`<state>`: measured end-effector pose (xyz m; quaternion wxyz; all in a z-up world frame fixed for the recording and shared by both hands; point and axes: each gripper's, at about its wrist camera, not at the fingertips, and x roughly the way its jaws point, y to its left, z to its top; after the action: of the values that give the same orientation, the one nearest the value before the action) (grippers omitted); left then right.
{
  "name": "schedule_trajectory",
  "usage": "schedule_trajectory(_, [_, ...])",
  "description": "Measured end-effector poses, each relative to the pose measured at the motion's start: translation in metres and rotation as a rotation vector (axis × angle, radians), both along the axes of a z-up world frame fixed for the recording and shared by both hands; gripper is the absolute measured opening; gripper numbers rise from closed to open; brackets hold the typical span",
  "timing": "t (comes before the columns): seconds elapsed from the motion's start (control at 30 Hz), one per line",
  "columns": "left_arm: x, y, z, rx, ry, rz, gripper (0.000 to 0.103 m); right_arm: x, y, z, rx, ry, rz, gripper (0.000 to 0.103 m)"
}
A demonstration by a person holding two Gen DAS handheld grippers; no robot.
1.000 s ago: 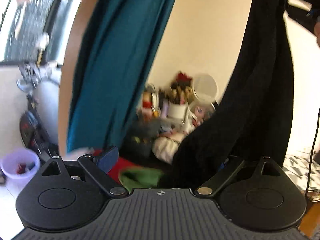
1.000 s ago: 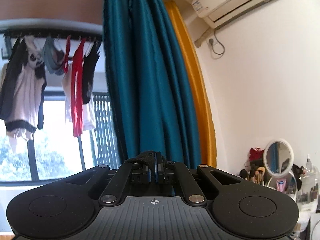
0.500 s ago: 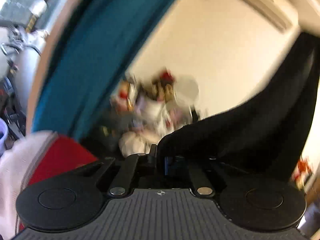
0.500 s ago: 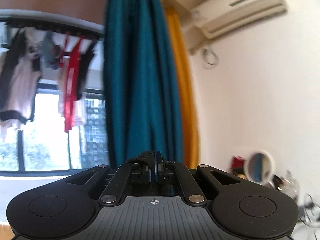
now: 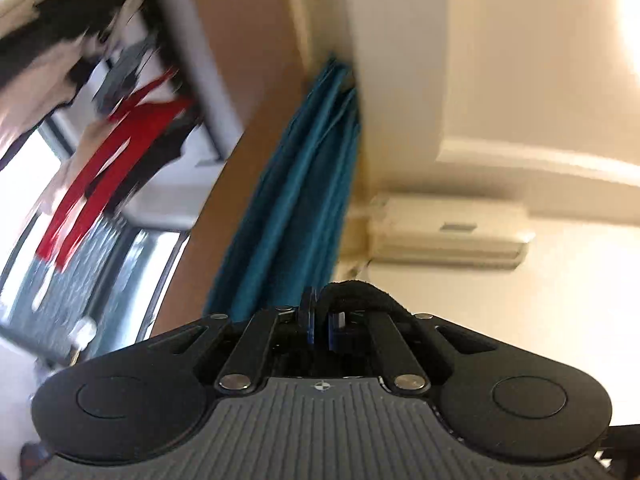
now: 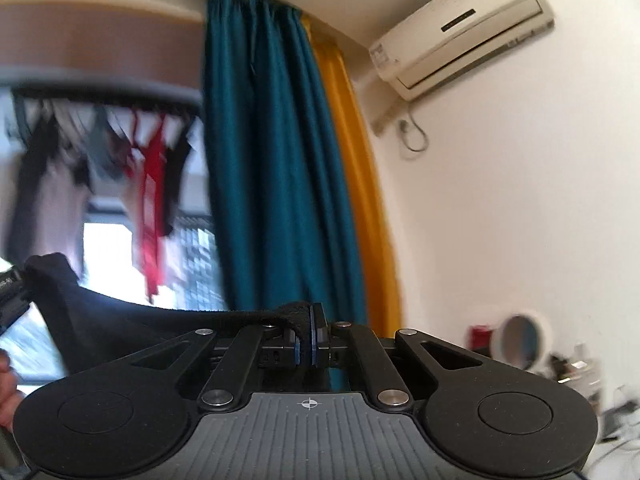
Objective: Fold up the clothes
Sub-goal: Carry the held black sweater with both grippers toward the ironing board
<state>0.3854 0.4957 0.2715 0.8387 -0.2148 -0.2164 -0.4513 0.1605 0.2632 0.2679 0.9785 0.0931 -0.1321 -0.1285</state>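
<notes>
A: Left gripper (image 5: 319, 320) was pointed steeply up, jaws clamped tight on a fold of the black garment (image 5: 362, 294). The cloth bunched over the fingertips and draped off to that tool's right side.

B: And the right gripper (image 6: 305, 330) was pinched down on the same black garment (image 6: 120, 322), a thick hem wedged between its blue pads (image 6: 316, 340). No gap showed between those jaws.

A: From the right wrist view the fabric ran away from the pads to the tool's left, sagging in a shallow curve before it rose to the other tool (image 6: 12, 292) at the frame's far left edge.

B: So the cloth was strung between the two tools, up in the air, one edge held at each end. A bit of a hand (image 6: 6, 384) peeked in low at the left edge there.

A: Ahead of the right tool hung a teal curtain (image 6: 264, 152), with a yellow curtain (image 6: 356, 184) touching its right side. An air conditioner (image 6: 460, 28) sat high on the wall, up and to the right.

B: Off to the left of that tool, laundry (image 6: 148, 184) hung on a rack at the window, rather blurred. A round mirror (image 6: 520, 336) stood low to the right.

A: The left view caught the teal curtain (image 5: 296, 200) just beyond its fingertips, air conditioner (image 5: 448, 232) to the right.
</notes>
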Motion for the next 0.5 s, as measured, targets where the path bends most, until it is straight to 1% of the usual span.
schedule_trajectory(0.07, [-0.028, -0.001, 0.001, 0.009, -0.022, -0.024, 0.006, -0.029, -0.004, 0.004, 0.029, -0.056, 0.076, 0.004])
schedule_trajectory(0.1, [-0.039, -0.005, -0.004, 0.024, -0.024, -0.022, 0.006, -0.040, -0.005, 0.005, 0.030, -0.064, 0.081, 0.005])
schedule_trajectory(0.17, [-0.058, -0.014, -0.013, 0.044, -0.023, -0.009, 0.006, -0.060, -0.008, 0.003, 0.011, -0.066, 0.048, 0.005])
schedule_trajectory(0.23, [-0.073, -0.020, -0.021, 0.064, 0.008, 0.013, 0.006, -0.079, -0.012, -0.002, -0.007, -0.065, 0.010, 0.005])
schedule_trajectory(0.27, [-0.080, -0.021, -0.023, 0.078, 0.028, 0.020, 0.006, -0.089, -0.017, -0.006, 0.003, -0.063, 0.011, 0.005])
schedule_trajectory(0.37, [-0.092, -0.031, -0.035, 0.171, 0.108, -0.015, 0.006, -0.118, -0.038, -0.019, 0.086, -0.064, 0.082, 0.005])
schedule_trajectory(0.43, [-0.099, -0.037, -0.042, 0.206, 0.124, -0.064, 0.006, -0.138, -0.050, -0.031, 0.138, -0.104, 0.130, 0.005])
schedule_trajectory(0.5, [-0.106, -0.040, -0.053, 0.220, 0.131, -0.144, 0.006, -0.163, -0.051, -0.040, 0.163, -0.099, 0.089, 0.005])
